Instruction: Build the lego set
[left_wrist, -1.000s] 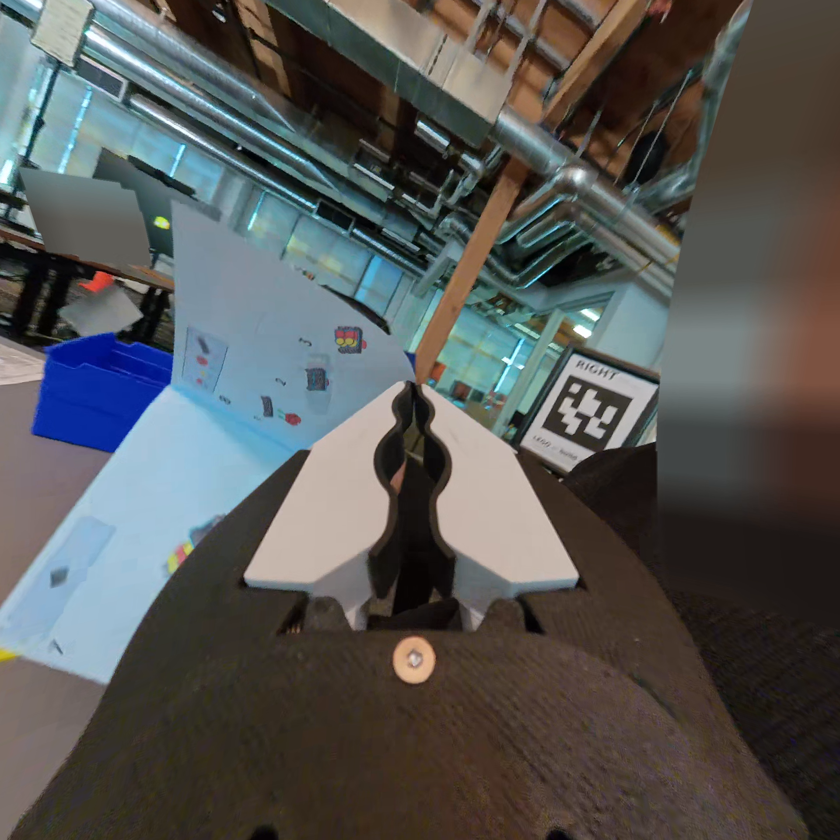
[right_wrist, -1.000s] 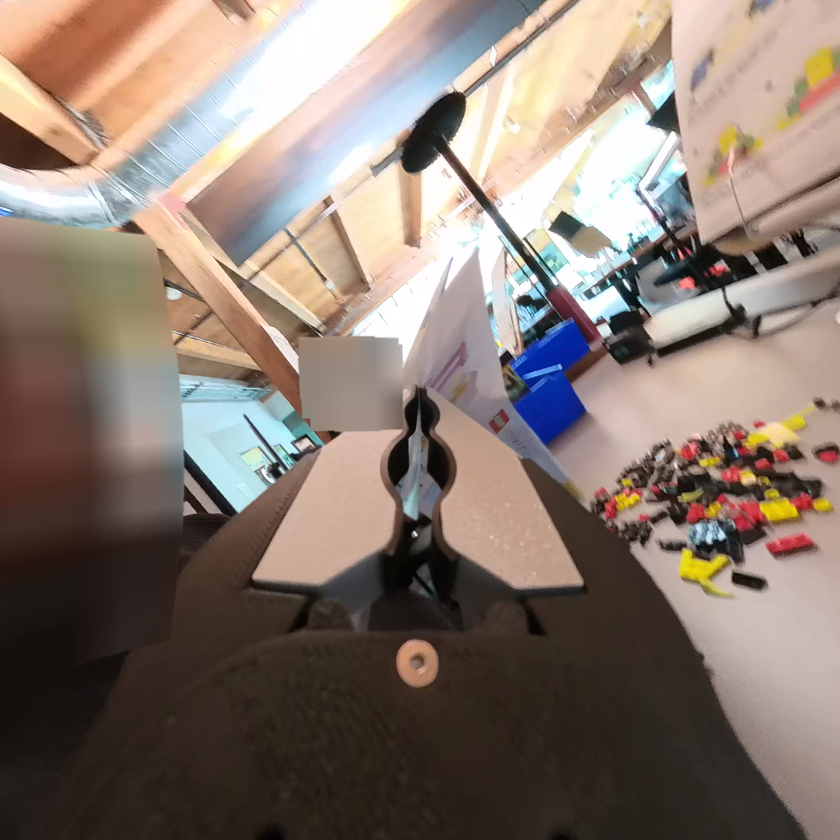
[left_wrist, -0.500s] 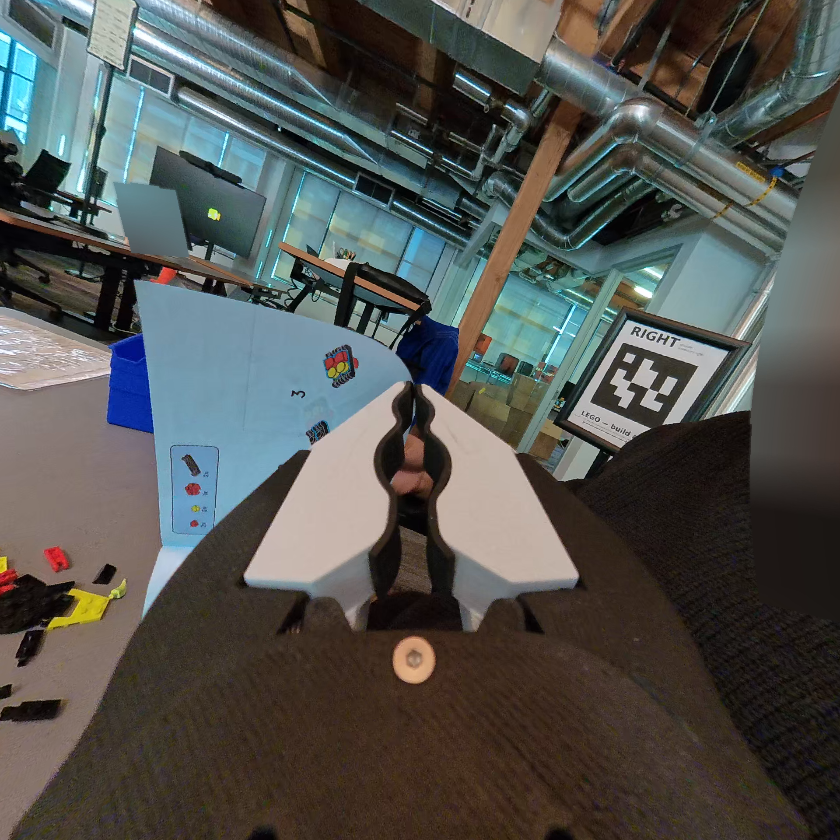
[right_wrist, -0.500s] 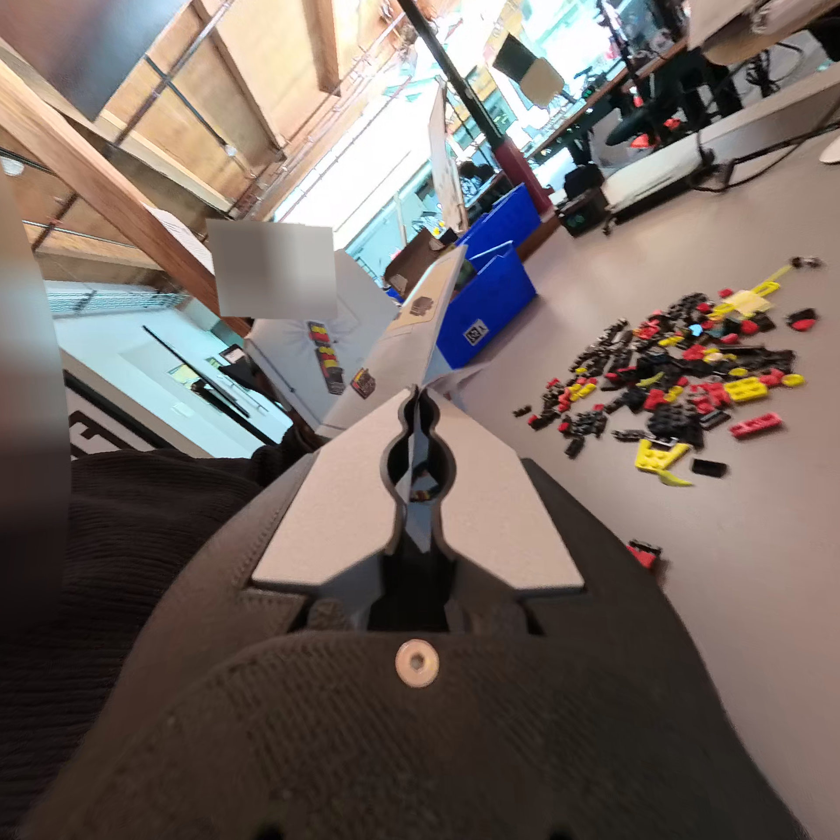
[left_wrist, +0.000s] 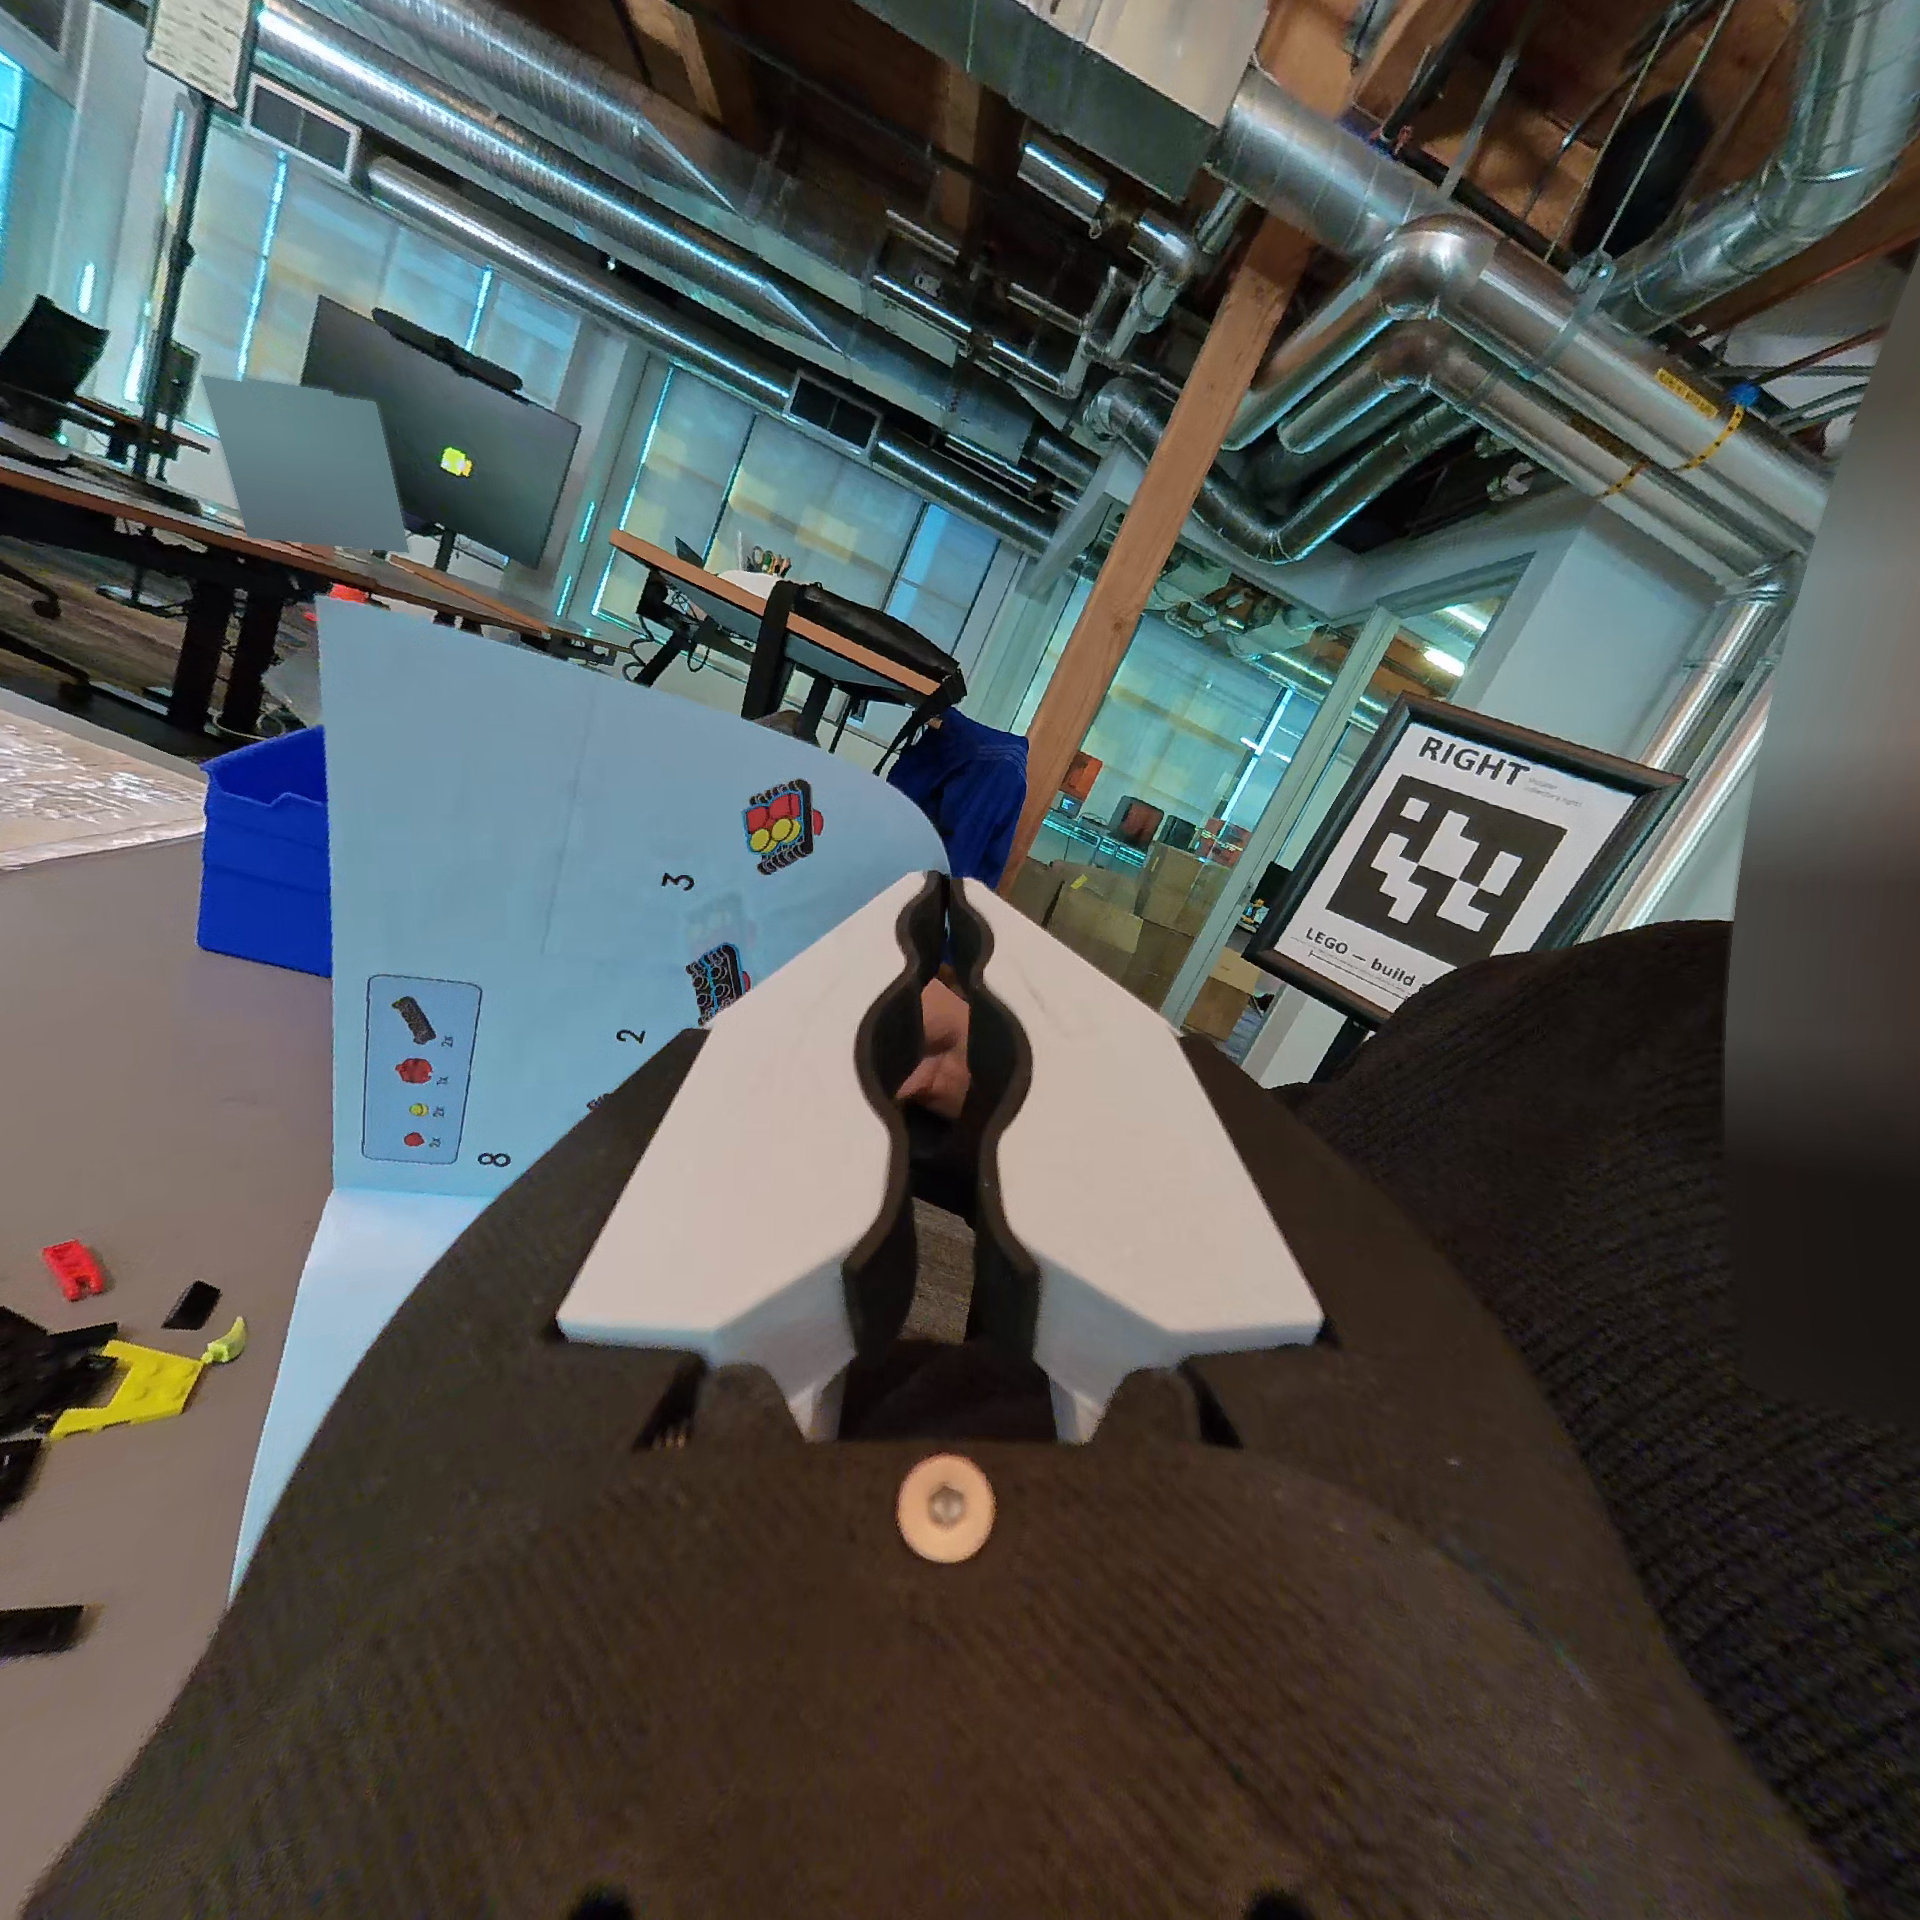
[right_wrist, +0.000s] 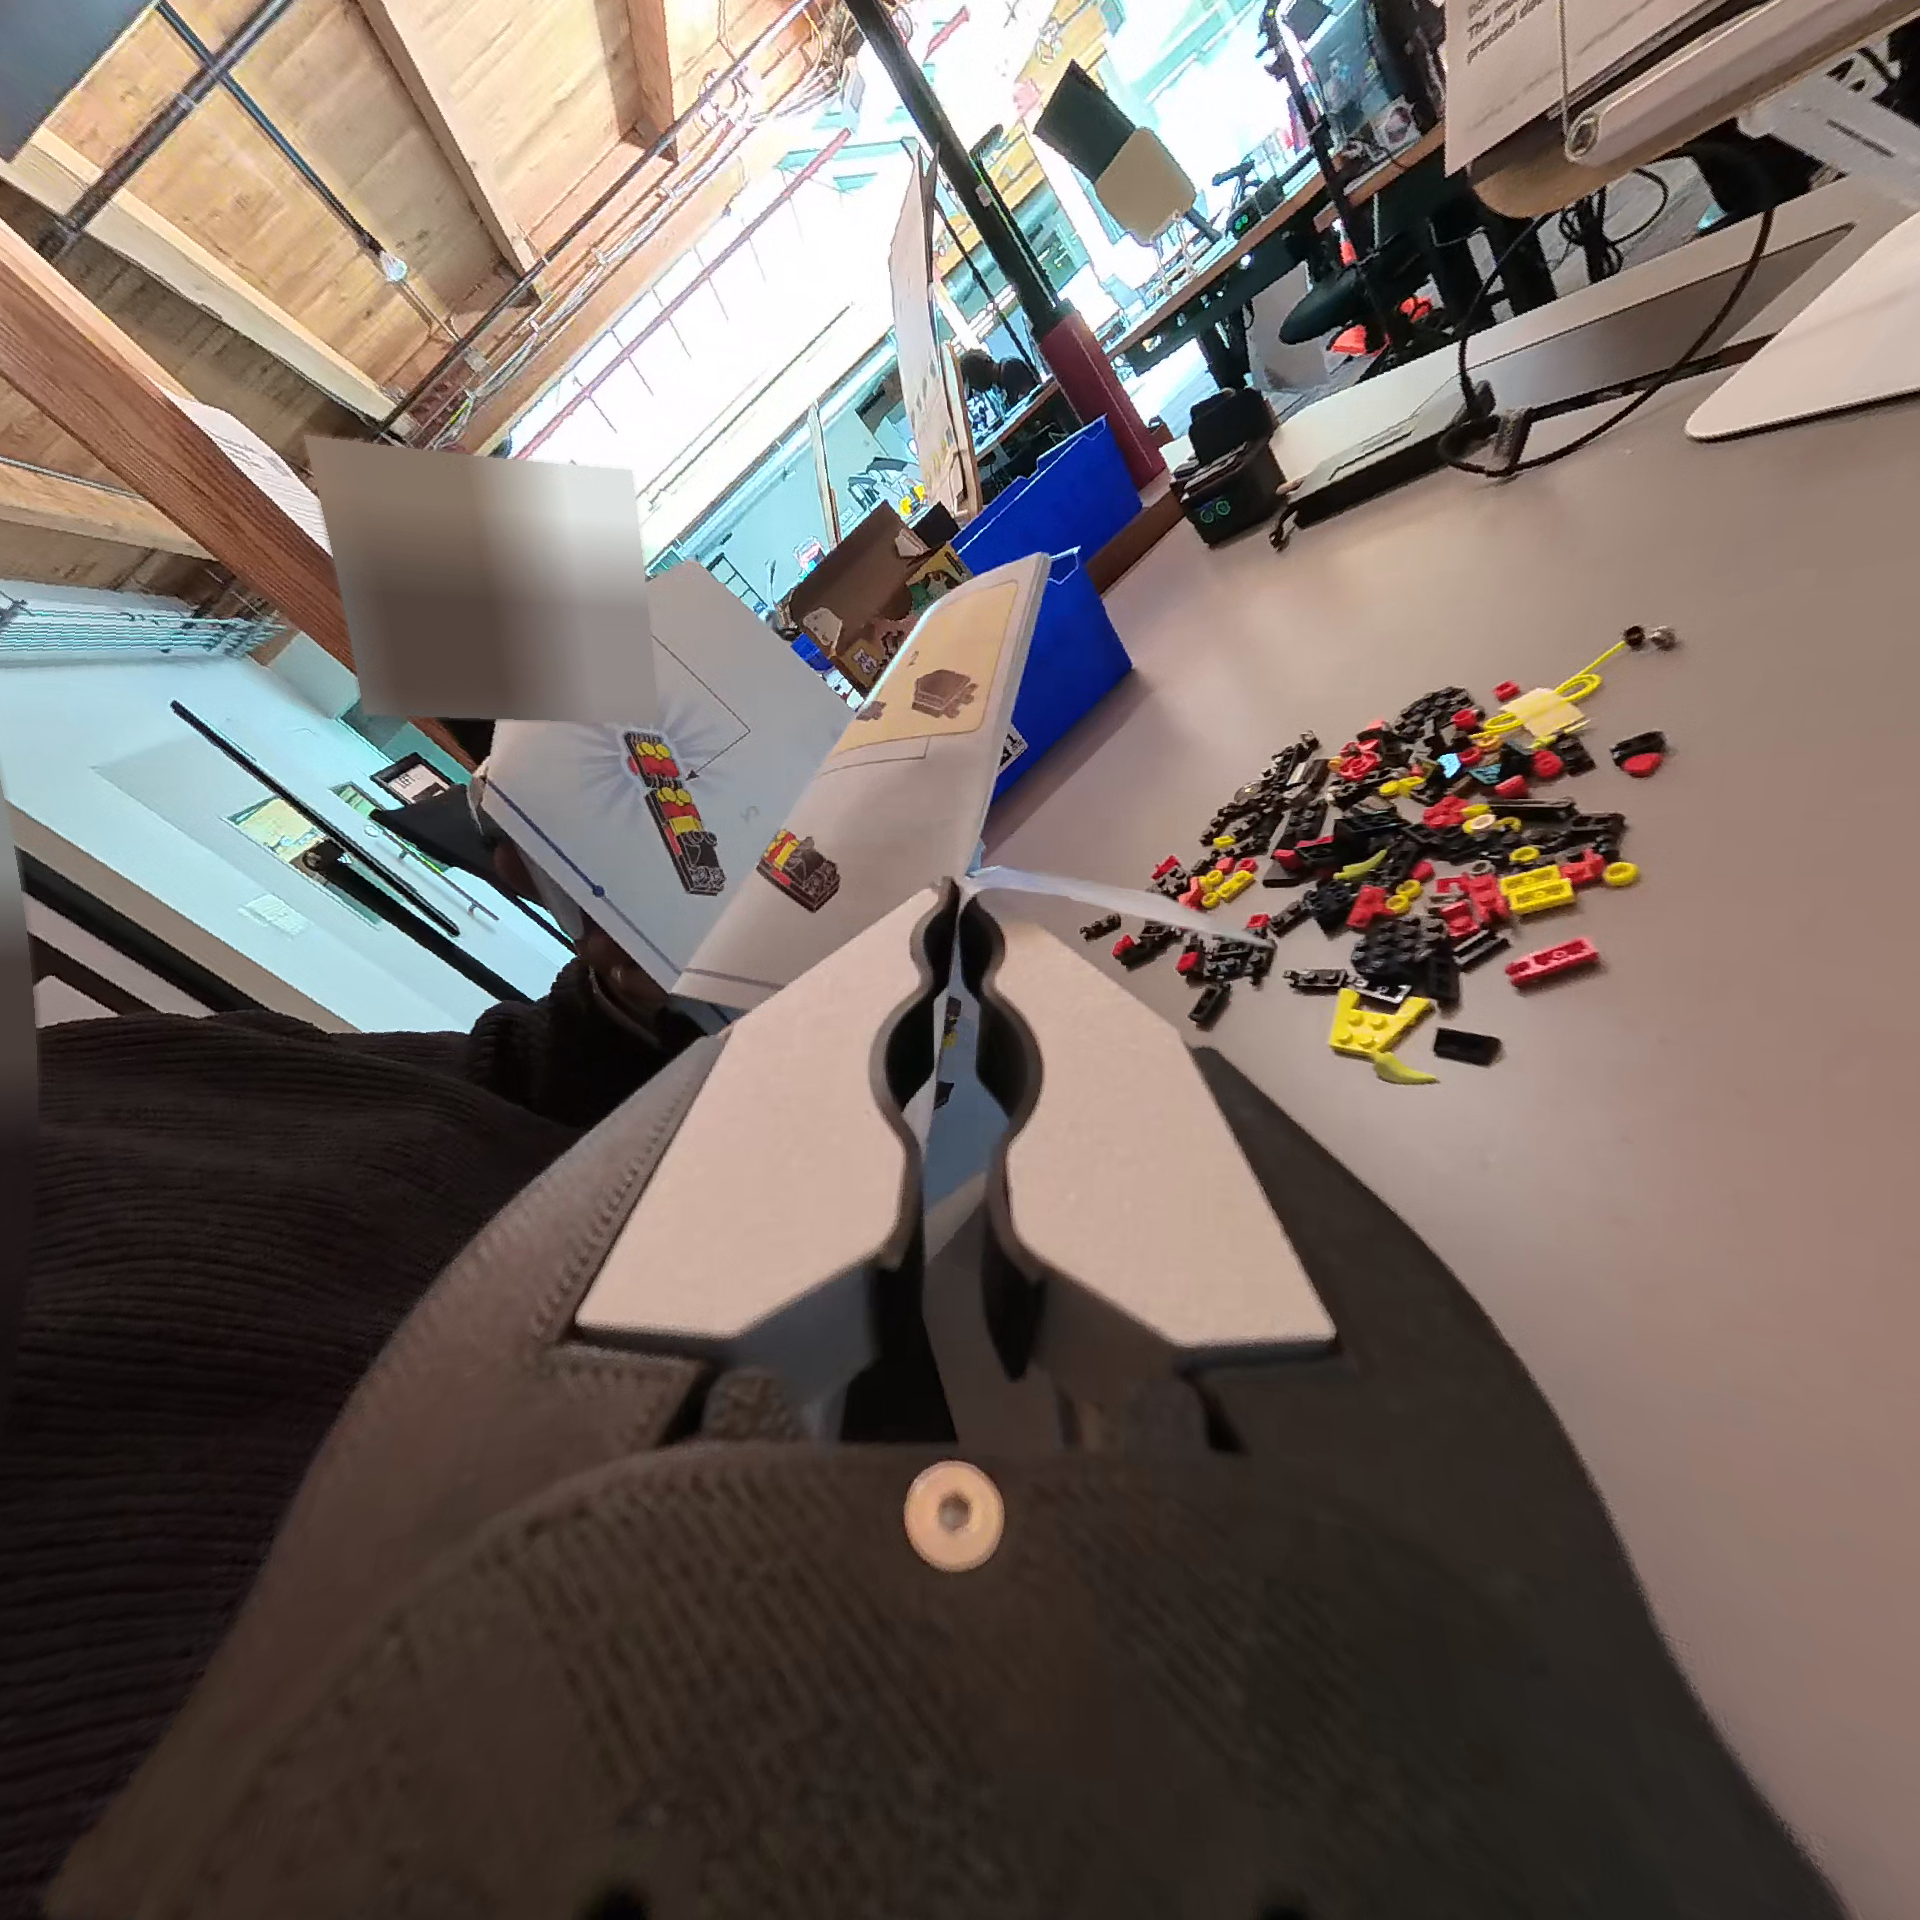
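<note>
A light-blue instruction booklet (left_wrist: 540, 914) stands open on the grey table. My left gripper (left_wrist: 940, 883) is shut, and the page's upper corner ends right at its tips, pinched there. My right gripper (right_wrist: 956, 888) is shut on another page of the booklet (right_wrist: 914, 769); paper shows in the gap between its fingers and sticks out to the right. A pile of loose black, red and yellow lego pieces (right_wrist: 1434, 862) lies on the table right of the booklet. A few of those pieces (left_wrist: 114, 1371) show at the left edge of the left wrist view.
A blue bin (left_wrist: 265, 852) stands behind the booklet; it also shows in the right wrist view (right_wrist: 1049, 603). A framed black-and-white marker sign (left_wrist: 1455, 862) stands at right. A small black device (right_wrist: 1231, 488), cables and a monitor base (right_wrist: 1818, 343) sit at the table's far side. A person's dark sleeve (right_wrist: 260, 1195) is at left. The gap from one gripper's tips to the other's is roughly 15 cm.
Both grippers have tilted down from the ceiling toward the table, still shut on the booklet. The booklet has come lower and its pages have spread open.
</note>
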